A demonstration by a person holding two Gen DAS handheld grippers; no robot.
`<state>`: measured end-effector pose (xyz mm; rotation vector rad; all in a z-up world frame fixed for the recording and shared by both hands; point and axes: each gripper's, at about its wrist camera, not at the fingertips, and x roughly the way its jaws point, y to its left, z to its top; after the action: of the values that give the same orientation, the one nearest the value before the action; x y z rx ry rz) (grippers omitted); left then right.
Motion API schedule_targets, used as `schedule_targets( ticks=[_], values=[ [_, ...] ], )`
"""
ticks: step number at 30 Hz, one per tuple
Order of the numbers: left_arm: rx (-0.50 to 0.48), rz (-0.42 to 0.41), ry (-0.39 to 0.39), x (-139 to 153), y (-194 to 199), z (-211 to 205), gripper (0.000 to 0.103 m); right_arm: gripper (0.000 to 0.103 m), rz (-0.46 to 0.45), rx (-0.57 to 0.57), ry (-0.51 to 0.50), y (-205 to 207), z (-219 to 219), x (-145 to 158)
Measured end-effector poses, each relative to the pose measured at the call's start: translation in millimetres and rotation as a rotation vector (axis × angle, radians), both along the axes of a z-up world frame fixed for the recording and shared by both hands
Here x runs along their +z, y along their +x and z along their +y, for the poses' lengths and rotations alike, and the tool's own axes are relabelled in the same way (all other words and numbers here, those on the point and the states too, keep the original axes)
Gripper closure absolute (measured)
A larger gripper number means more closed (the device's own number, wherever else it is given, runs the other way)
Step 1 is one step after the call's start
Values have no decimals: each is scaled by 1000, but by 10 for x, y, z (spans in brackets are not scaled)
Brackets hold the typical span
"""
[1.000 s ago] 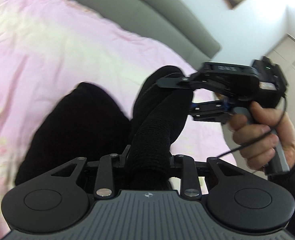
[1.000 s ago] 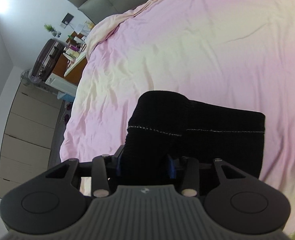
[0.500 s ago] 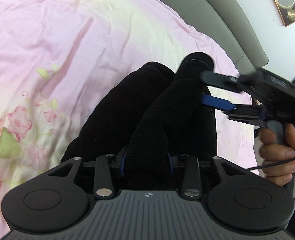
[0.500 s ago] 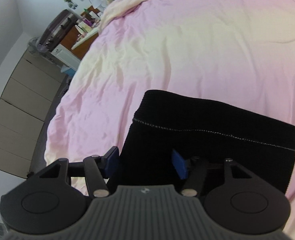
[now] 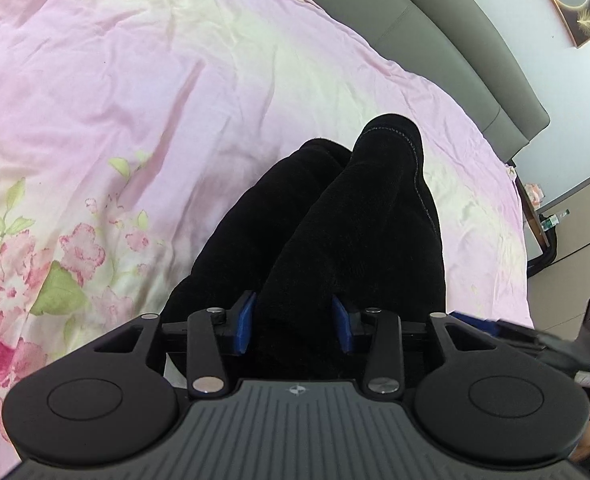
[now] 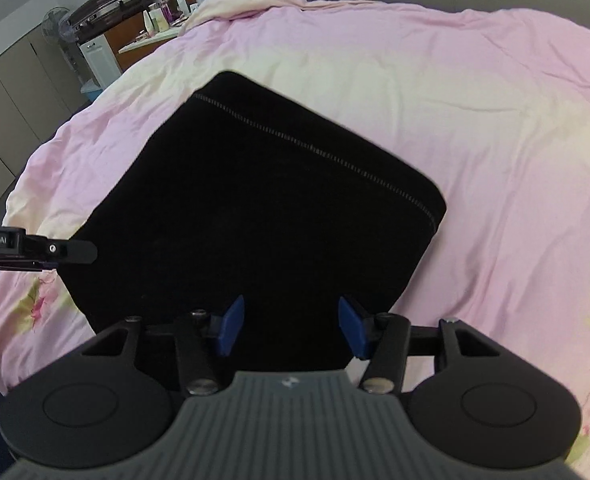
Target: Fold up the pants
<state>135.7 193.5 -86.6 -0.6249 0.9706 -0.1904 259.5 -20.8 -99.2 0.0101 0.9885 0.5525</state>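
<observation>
Soft, limp black fleece pants [image 6: 255, 216] lie folded on the pink floral bedspread [image 6: 495, 120], fabric between both grippers' just-parted blue fingers [image 5: 244, 322], best pinched along the stitched hem at one o'clock.

Bright, even daylight; the pants [image 6: 255, 216] read as featureless black (fisheye bending the edges), far right corner blurred
</observation>
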Motion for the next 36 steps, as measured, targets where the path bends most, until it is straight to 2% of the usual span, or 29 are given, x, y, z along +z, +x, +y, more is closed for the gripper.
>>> schedule_targets(
  ticks=[2,4,5,7,8,10,13,15,16,17,18,20,22,23,24,25,27,28,31,32,36],
  values=[
    [-28,10,50,-54,41,-50,59,44,-25,-8,2,-103,49,-153],
    [-45,7,154,-97,109,-110,62,43,-88,10,9,-180,103,-234],
    [-21,5,162,-90,126,-94,63,44,-117,18,23,-206,124,-224],
    [6,-23,164,25,84,-62,65,56,-172,55,35,-283,170,-99],
    [7,-38,188,83,50,-72,66,60,-191,87,66,-331,182,-32],
    [-8,-37,264,92,21,-120,67,59,-192,127,89,-391,243,-15],
    [2,7,261,-73,57,-72,58,55,-205,150,34,-430,402,-213],
    [-7,36,316,-198,115,-92,37,55,-237,175,3,-459,462,-301],
    [-11,45,349,-221,145,-117,33,55,-232,170,7,-456,464,-304],
    [-17,51,364,-188,166,-132,33,55,-220,165,11,-453,452,-270],
    [-24,56,363,-115,176,-135,40,55,-208,167,12,-460,437,-215],
    [-24,28,364,158,146,-147,47,56,-178,151,44,-505,335,-71],
    [11,-34,442,465,126,-186,43,50,-167,105,86,-528,167,29],
    [16,-77,449,607,145,-195,30,45,-170,74,108,-542,85,62],
    [6,-121,427,725,183,-200,17,45,-163,41,124,-523,-2,87],
    [-21,-156,383,819,251,-211,14,45,-148,4,137,-487,-83,99],
    [-96,-189,299,932,466,-282,13,45,-115,-80,172,-389,-244,114],
    [-121,-197,304,957,591,-357,13,45,-100,-112,186,-347,-302,110],
    [-186,-232,466,963,939,-694,13,45,-87,-130,191,-311,-351,75],
    [-220,-227,476,910,1061,-784,13,45,-95,-120,178,-308,-348,56],
    [-259,-156,374,615,1430,-930,14,45,-113,-95,107,-248,-293,-95]
  ],
)
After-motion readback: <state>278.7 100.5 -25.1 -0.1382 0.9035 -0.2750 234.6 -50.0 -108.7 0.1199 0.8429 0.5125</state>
